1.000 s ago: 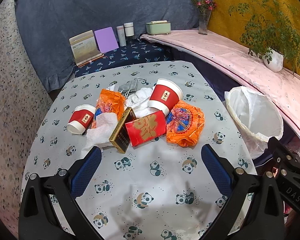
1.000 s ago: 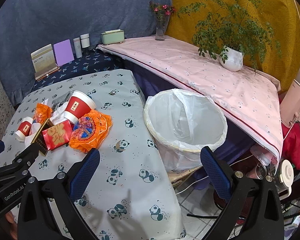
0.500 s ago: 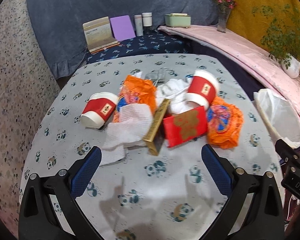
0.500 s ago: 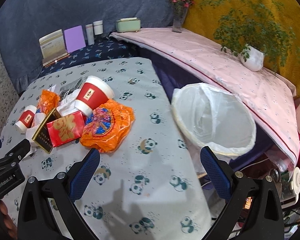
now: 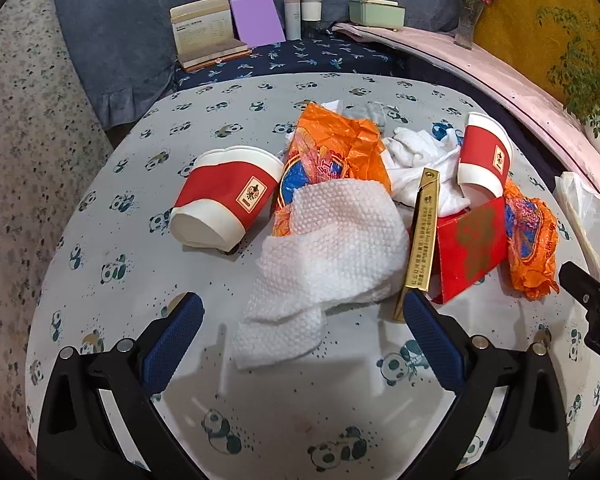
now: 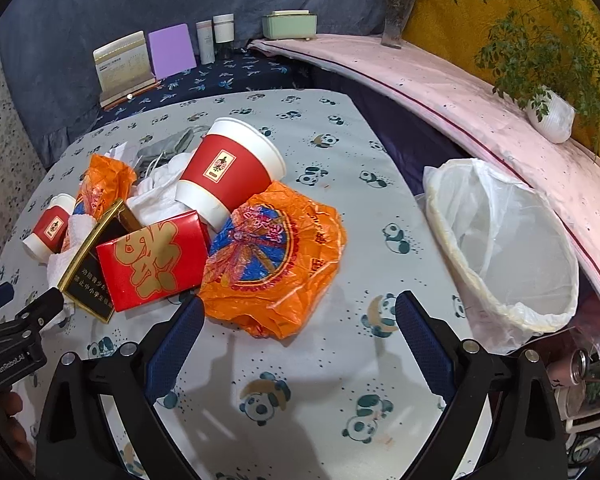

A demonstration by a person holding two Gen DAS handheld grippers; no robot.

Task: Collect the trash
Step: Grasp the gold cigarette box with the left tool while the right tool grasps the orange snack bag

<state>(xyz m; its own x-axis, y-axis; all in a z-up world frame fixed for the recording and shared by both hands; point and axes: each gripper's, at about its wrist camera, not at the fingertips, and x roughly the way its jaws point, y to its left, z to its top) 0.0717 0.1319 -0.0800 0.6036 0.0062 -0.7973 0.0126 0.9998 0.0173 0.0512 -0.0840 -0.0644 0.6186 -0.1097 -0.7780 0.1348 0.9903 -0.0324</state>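
Note:
A pile of trash lies on the panda-print table (image 5: 260,420). In the left wrist view: a white paper towel (image 5: 324,256), a tipped red paper cup (image 5: 226,200), an orange wrapper (image 5: 332,148), a gold-edged box (image 5: 422,240), a red packet (image 5: 470,246). My left gripper (image 5: 302,338) is open, its tips just short of the paper towel. In the right wrist view: an orange wrapper (image 6: 276,260), a red cup (image 6: 232,168), the red packet (image 6: 152,256). My right gripper (image 6: 296,334) is open, just before the orange wrapper. A white-lined bin (image 6: 504,248) stands right of the table.
A pink-covered shelf (image 6: 440,76) with a potted plant (image 6: 548,112) and flower vase (image 6: 396,24) runs behind the bin. Books, bottles and a green box (image 5: 376,12) stand at the back. The left gripper's body (image 6: 16,340) shows at the right view's lower left.
Both grippers have moved forward and down toward the trash pile. The left has come close to the paper towel, the right close to the orange wrapper. Both stay open.

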